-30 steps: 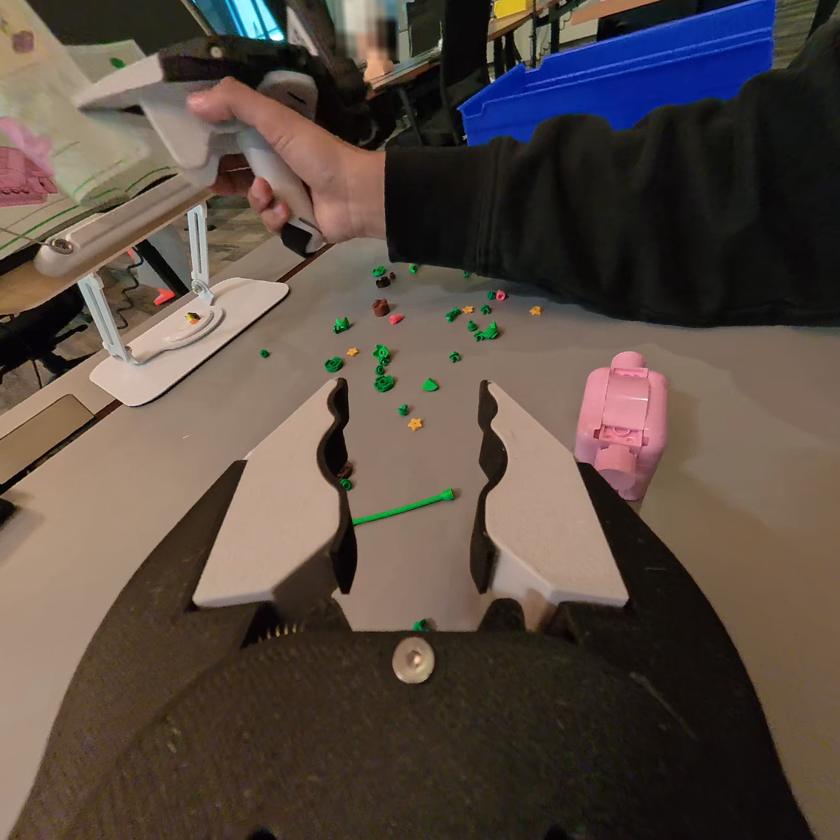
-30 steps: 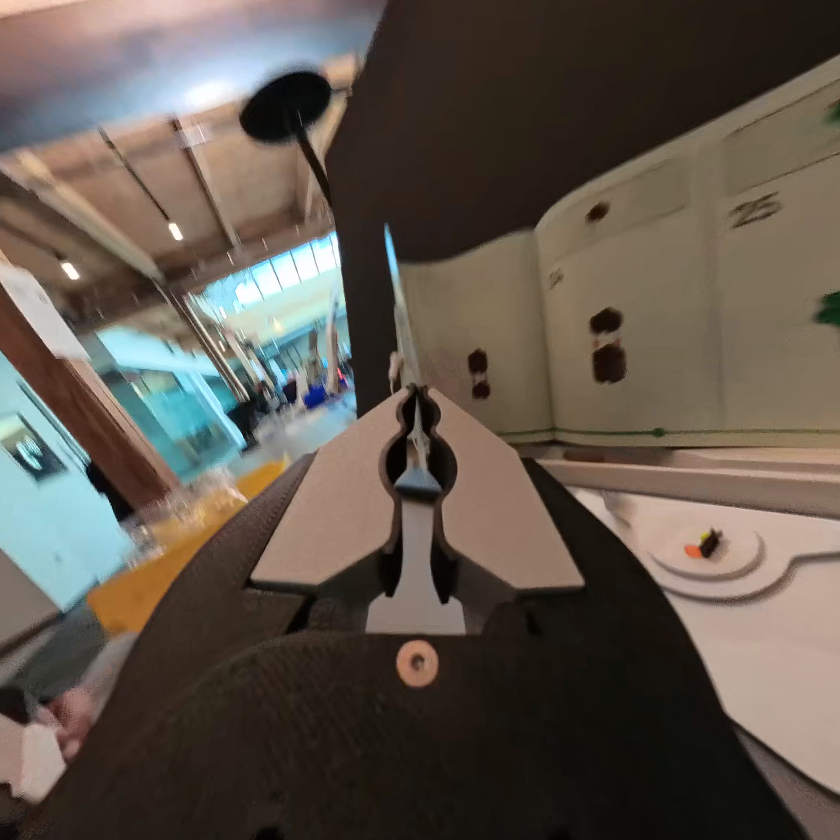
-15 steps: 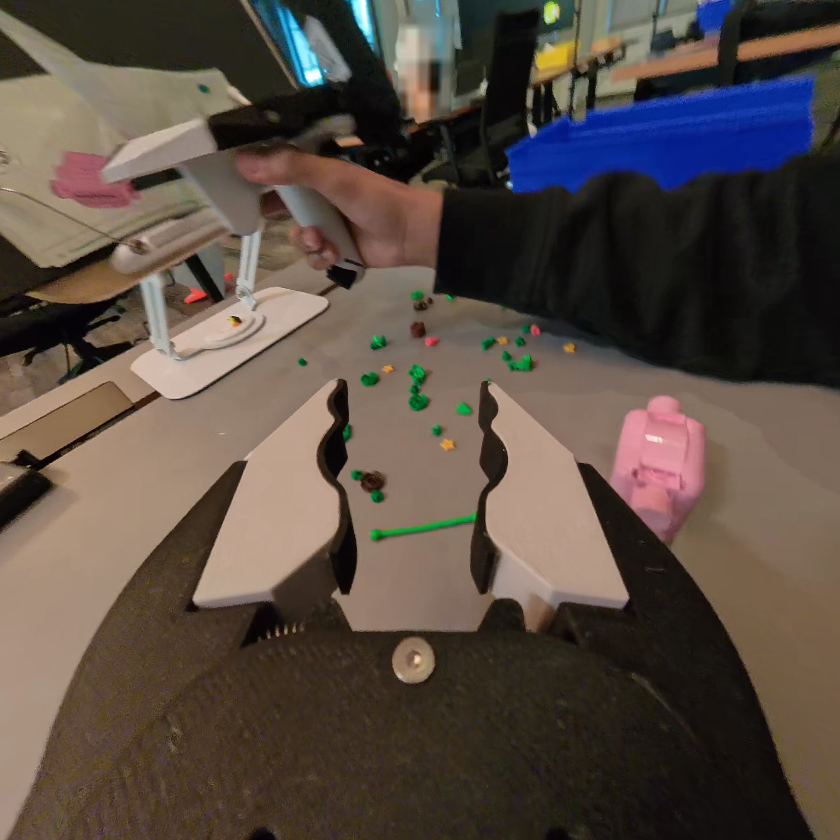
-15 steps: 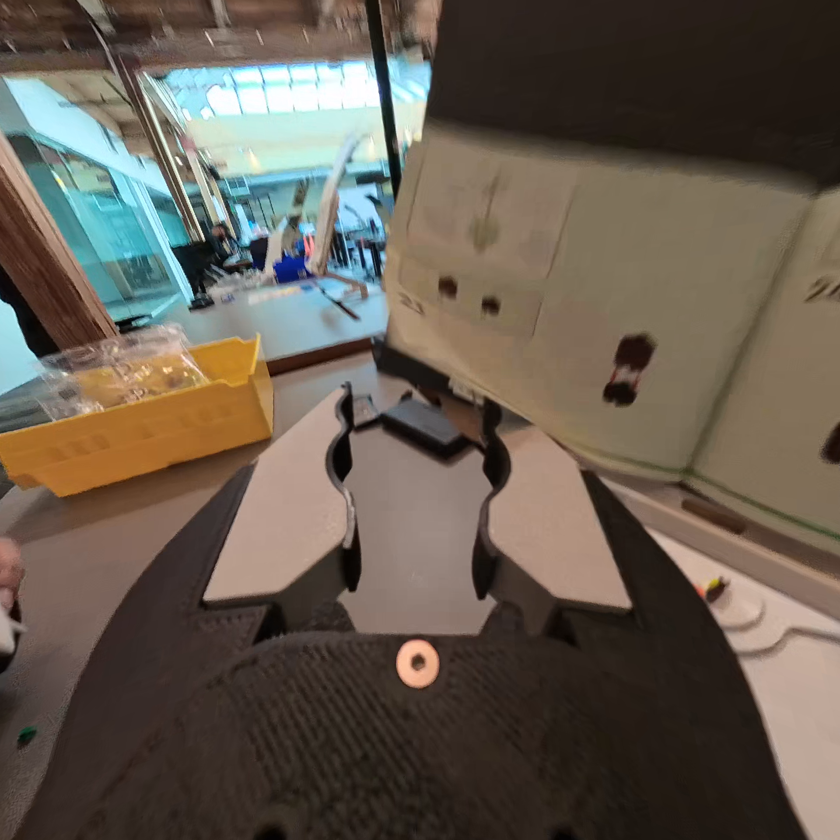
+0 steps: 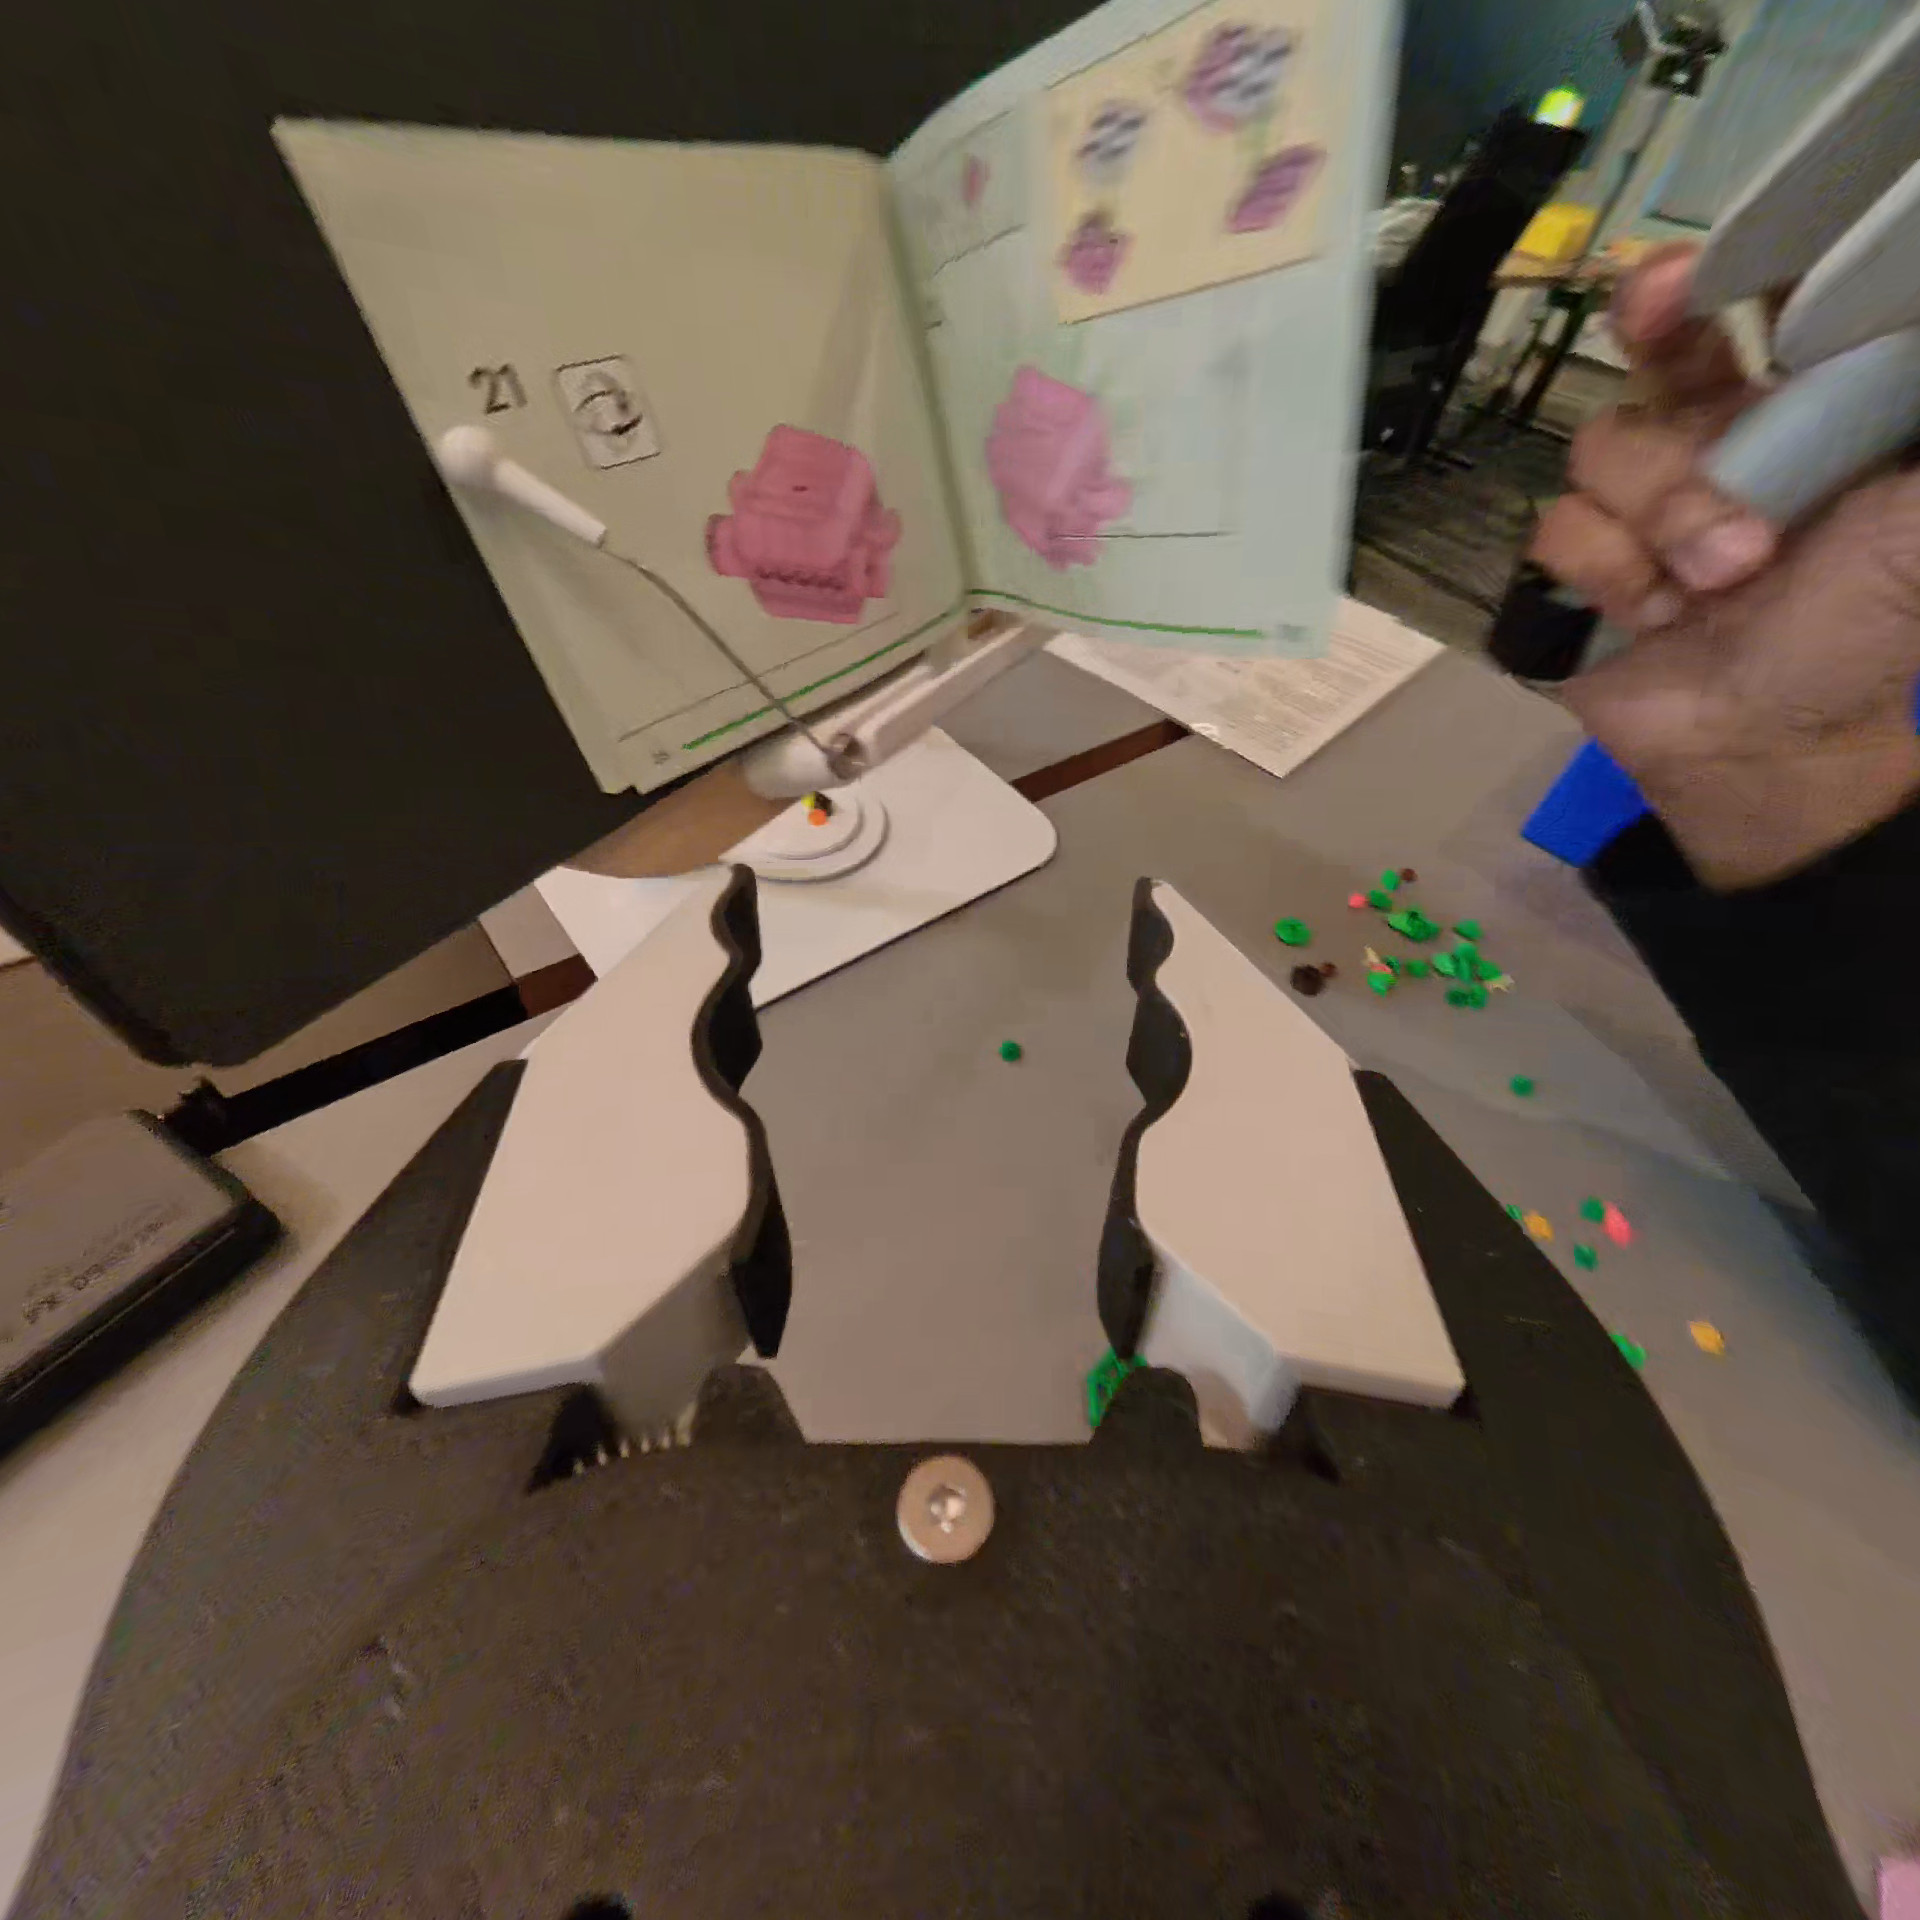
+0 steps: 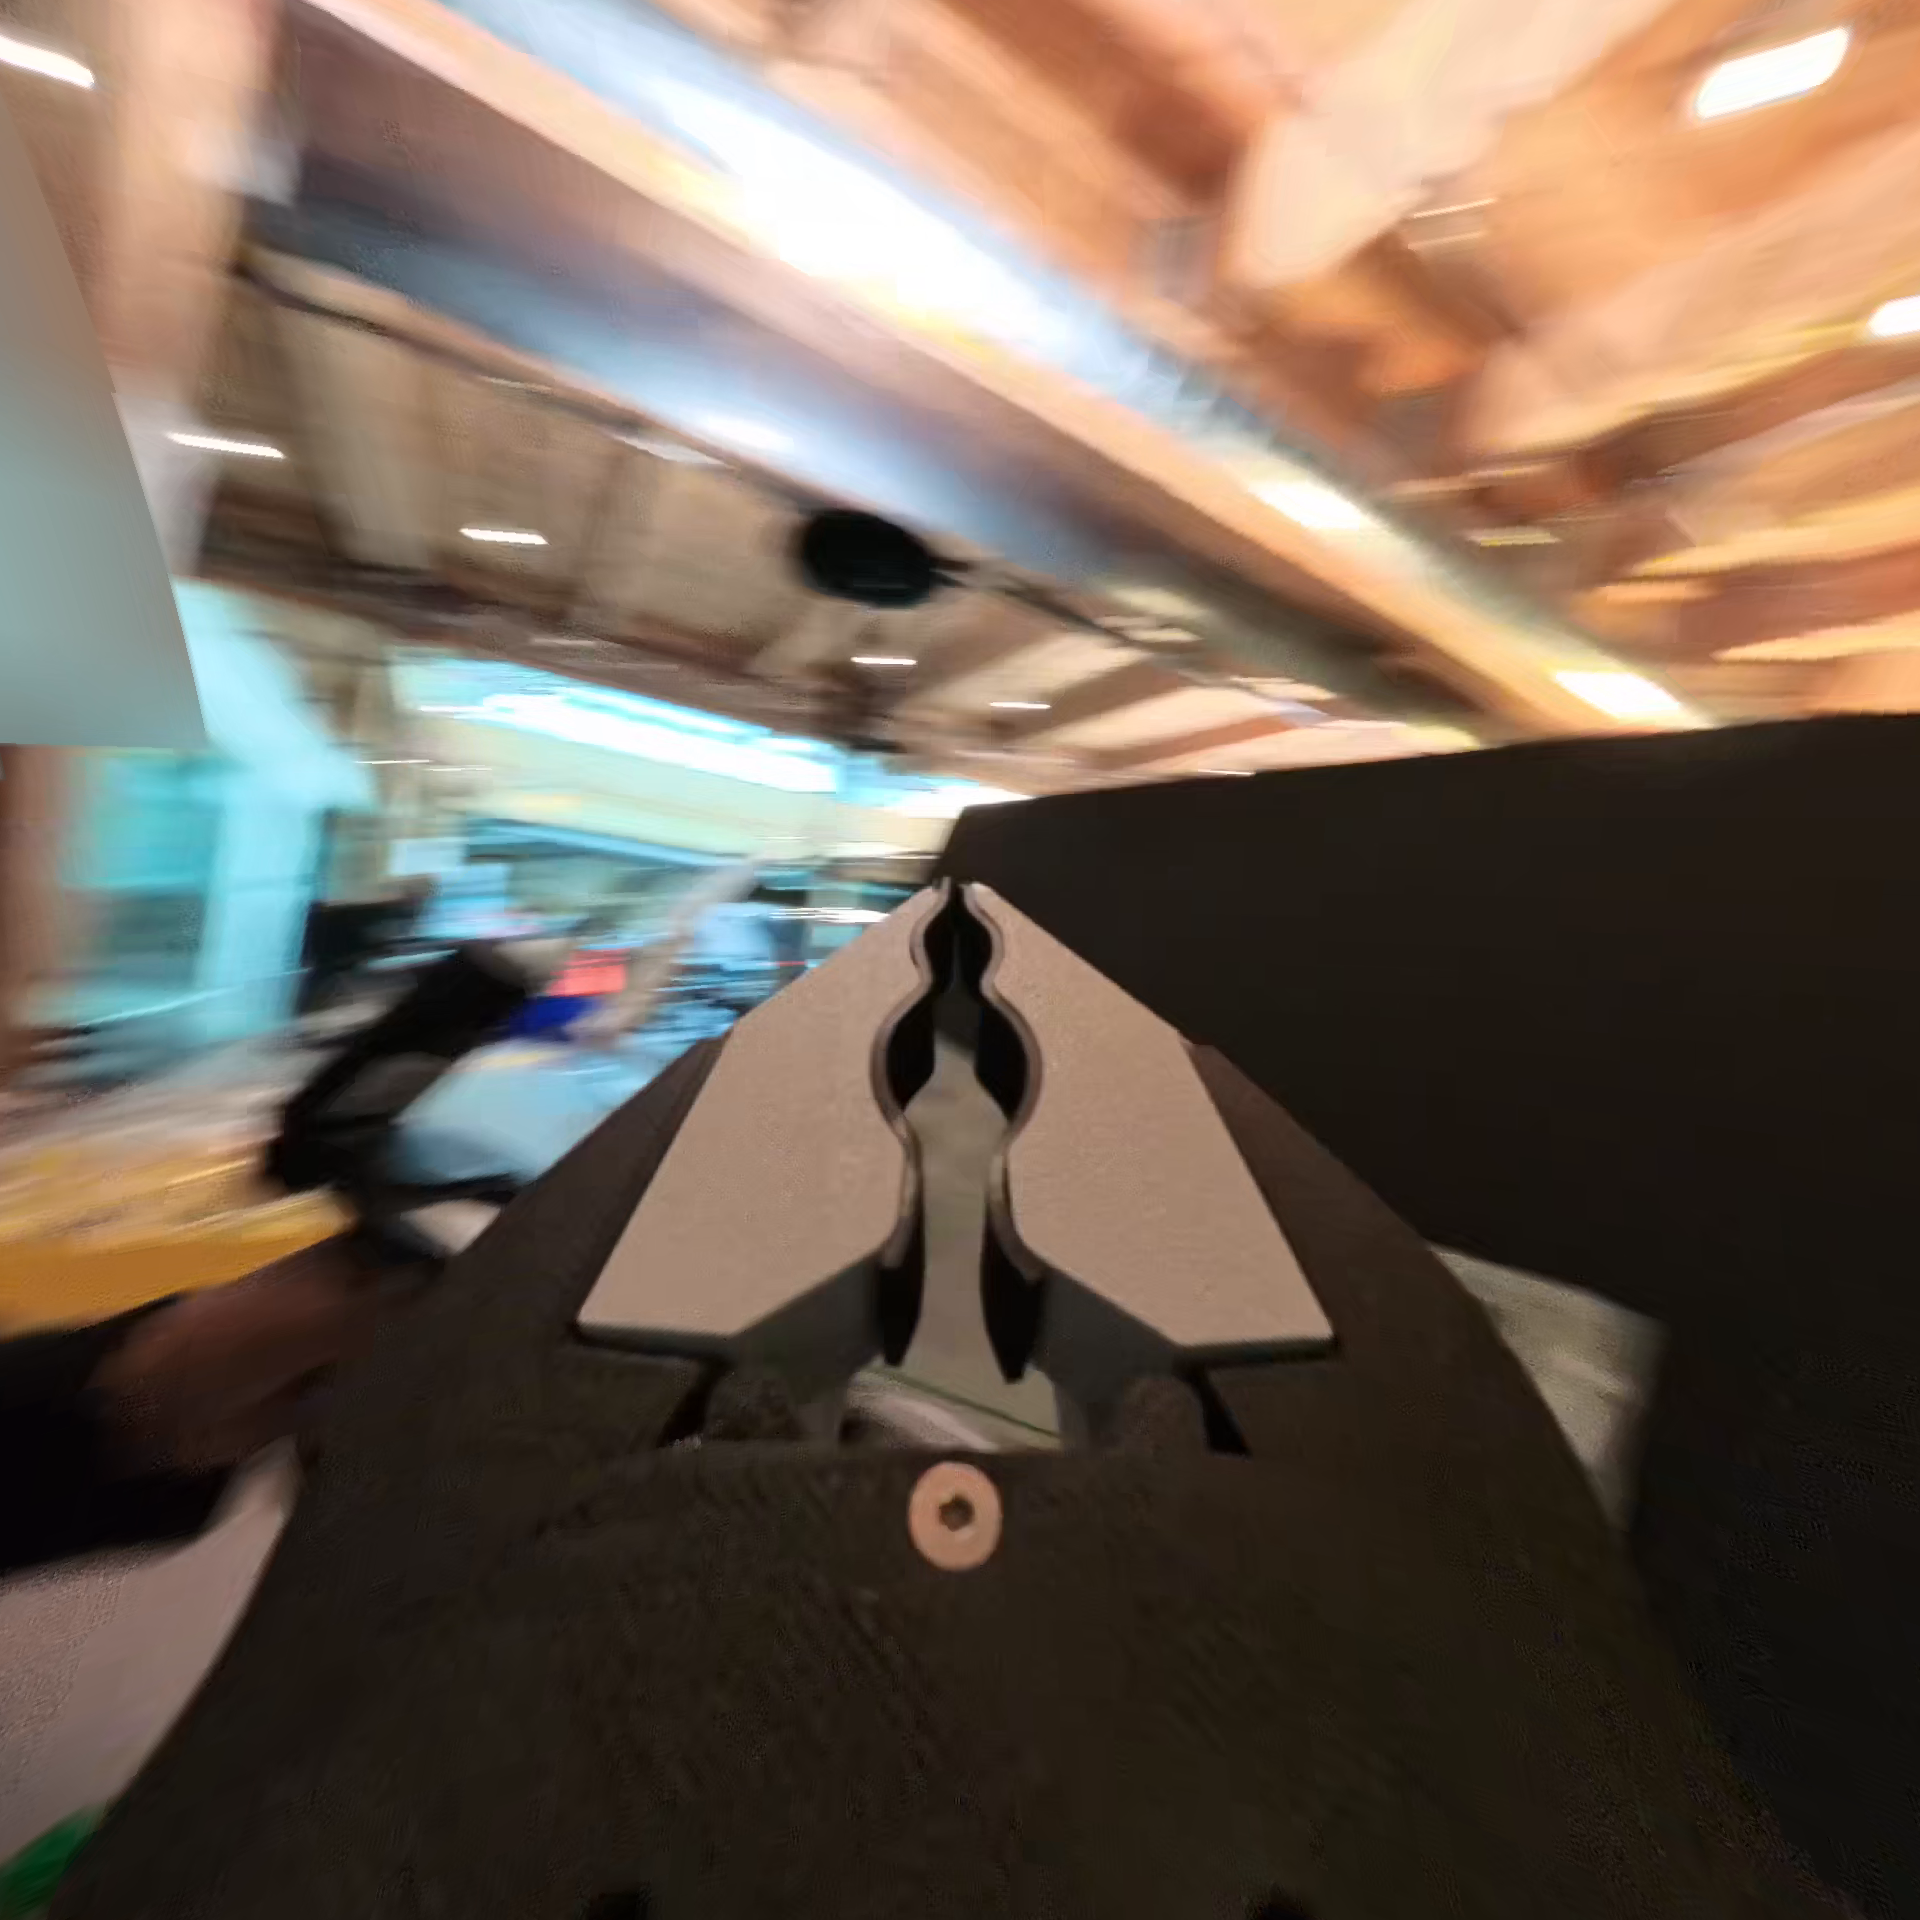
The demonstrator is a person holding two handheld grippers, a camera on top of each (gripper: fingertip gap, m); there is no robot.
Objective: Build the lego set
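Note:
My left gripper (image 5: pixel 942 888) is open and empty, low over the grey table (image 5: pixel 914 1143). Ahead of it an open instruction booklet (image 5: pixel 727 416) stands on a white stand (image 5: pixel 914 831); its right page is blurred. Small green, brown, pink and orange lego pieces (image 5: pixel 1423 951) lie scattered to the right, and one green piece (image 5: pixel 1107 1387) lies by my right finger's base. A hand (image 5: pixel 1714 644) holds the right gripper's handle at the upper right; its fingers are out of that view. In the right wrist view the right gripper (image 6: pixel 951 899) is shut, with nothing visible between the tips, and points up at the blurred ceiling.
A flat black device (image 5: pixel 94 1247) lies at the table's left edge. A printed sheet (image 5: pixel 1257 686) lies behind the stand. A blue bin corner (image 5: pixel 1579 800) shows under the hand. A black panel (image 6: pixel 1507 1039) fills the right of the right wrist view. The green piece (image 5: pixel 1107 1387) is closer to my left gripper, around 15 centimetres from its tips; the right tips are 35 centimetres off.
My left gripper has swung left to face the booklet; the pink model has slid out to the bottom right. The right gripper was open half a second ago, is now shut, and has tilted up.

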